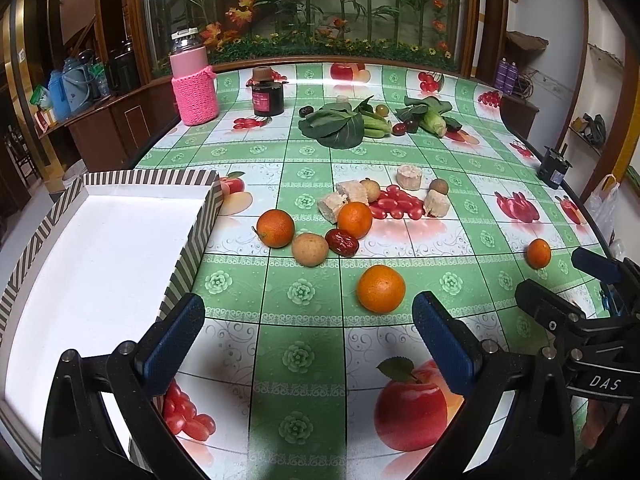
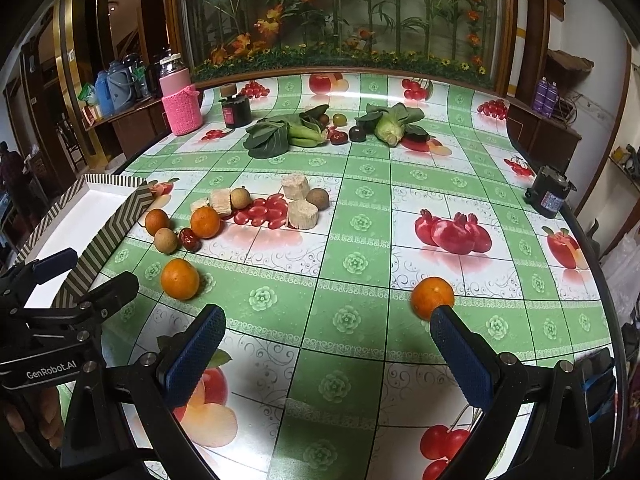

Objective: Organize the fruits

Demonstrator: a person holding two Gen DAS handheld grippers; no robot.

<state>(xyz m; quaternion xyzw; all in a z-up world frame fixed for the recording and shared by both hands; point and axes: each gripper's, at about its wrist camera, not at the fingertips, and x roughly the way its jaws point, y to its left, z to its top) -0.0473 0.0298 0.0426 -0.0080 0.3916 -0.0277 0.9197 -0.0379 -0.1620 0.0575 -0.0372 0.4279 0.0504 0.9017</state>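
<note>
Several oranges lie on the fruit-print tablecloth. One orange (image 1: 380, 288) sits just ahead of my open, empty left gripper (image 1: 308, 328). A lone orange (image 2: 433, 297) touches the right fingertip of my open, empty right gripper (image 2: 326, 334). Two more oranges (image 1: 275, 228) (image 1: 355, 219) lie with a longan (image 1: 310, 249), a red date (image 1: 342, 242) and cherry tomatoes (image 1: 398, 202). An empty white box (image 1: 100, 248) with a striped rim stands at the left, beside my left finger.
Pale cake-like chunks (image 1: 409, 177) lie among the fruit. Leafy greens, corn and dark fruits (image 1: 340, 124) lie farther back. A pink-sleeved bottle (image 1: 194, 80) and a black jar (image 1: 267, 98) stand at the far left. A black device (image 2: 549, 192) sits near the table's right edge.
</note>
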